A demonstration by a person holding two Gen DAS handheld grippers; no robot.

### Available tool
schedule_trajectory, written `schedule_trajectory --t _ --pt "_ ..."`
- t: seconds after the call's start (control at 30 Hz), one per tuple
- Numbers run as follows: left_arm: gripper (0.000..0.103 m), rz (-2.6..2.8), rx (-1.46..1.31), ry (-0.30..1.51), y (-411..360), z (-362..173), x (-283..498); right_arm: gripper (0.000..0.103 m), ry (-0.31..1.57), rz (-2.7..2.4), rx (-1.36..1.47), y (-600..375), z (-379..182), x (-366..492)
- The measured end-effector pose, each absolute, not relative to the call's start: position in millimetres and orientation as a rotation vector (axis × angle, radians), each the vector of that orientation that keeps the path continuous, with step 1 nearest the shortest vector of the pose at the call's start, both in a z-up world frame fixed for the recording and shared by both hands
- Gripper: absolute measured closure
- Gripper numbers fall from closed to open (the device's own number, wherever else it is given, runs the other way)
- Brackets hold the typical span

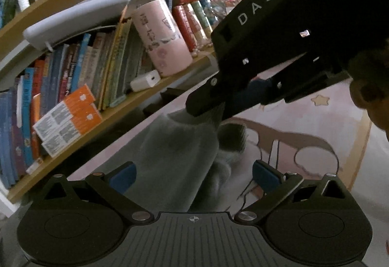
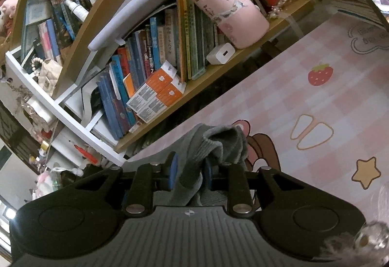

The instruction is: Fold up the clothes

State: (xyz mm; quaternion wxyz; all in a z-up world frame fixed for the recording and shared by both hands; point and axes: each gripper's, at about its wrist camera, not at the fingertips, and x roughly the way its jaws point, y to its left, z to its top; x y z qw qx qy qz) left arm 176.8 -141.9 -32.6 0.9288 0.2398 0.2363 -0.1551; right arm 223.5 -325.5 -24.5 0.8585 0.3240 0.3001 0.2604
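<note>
1. Right gripper (image 2: pixel 188 173): blue pads clenched on a grey knitted sock (image 2: pixel 211 145), its cuff bunched ahead of the jaws.
2. Left gripper (image 1: pixel 193 175): jaws spread wide, released; the sock (image 1: pixel 180 150) hangs between them, untouched by either pad.
3. Pink checked mat (image 2: pixel 304 96), strawberry and star print, beneath the sock.
4. Bookshelf (image 2: pixel 170 101) behind: books, pink cylindrical tin (image 2: pixel 226 4), white charger (image 2: pixel 221 54).
</note>
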Motion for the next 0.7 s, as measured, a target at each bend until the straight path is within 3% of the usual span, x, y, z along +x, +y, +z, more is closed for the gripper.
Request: schedule_trajectory --t 0.1,0.13,0.17,0.47,0.7 --pt "0.001 -0.32 0.497 0.481 -148.1 -33.6 181.5 0.076 0.631 0.517 0.675 -330.1 -24.1 224.0" --pt "0.001 -0.322 0.497 0.481 -148.3 -33.6 181.5 0.061 0.634 0.495 0.663 -331.6 -23.8 224.1" --pt "0.002 -0.323 0.497 0.48 -148.3 -33.5 181.3 0.053 0.637 0.473 0.647 -332.7 -23.4 224.3" --pt "0.002 -0.33 0.473 0.487 -143.3 -32.3 180.4 0.062 0.645 0.426 0.659 -340.9 -30.2 227.0" --pt "0.002 -0.335 0.497 0.481 -146.3 -33.8 178.9 0.061 0.671 0.419 0.666 -341.7 -31.2 231.2"
